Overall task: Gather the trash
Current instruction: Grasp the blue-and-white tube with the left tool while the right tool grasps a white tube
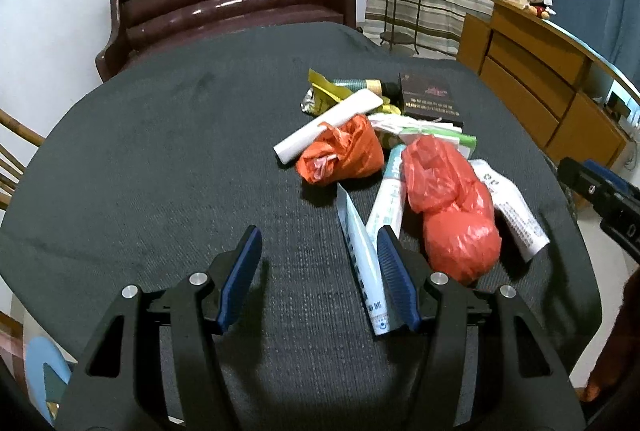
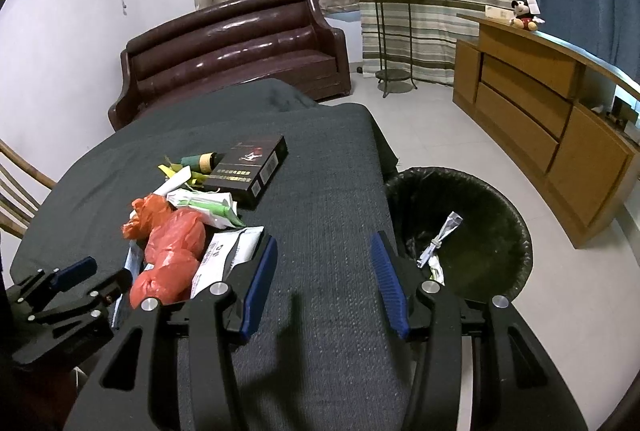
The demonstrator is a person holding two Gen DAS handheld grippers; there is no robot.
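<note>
A heap of trash lies on the dark-clothed table: a red plastic bag, an orange bag, a white roll, a black box and a printed white packet. A pale blue flat tube lies just inside the right finger of my left gripper, which is open and grips nothing. My right gripper is open over bare cloth, right of the red bag and the white packet. A black-lined bin stands beside the table and holds a silvery wrapper.
A dark brown sofa stands behind the table. To the right are a wooden cabinet and a plant stand. A wooden chair back is at the left. The table's right edge drops off just before the bin.
</note>
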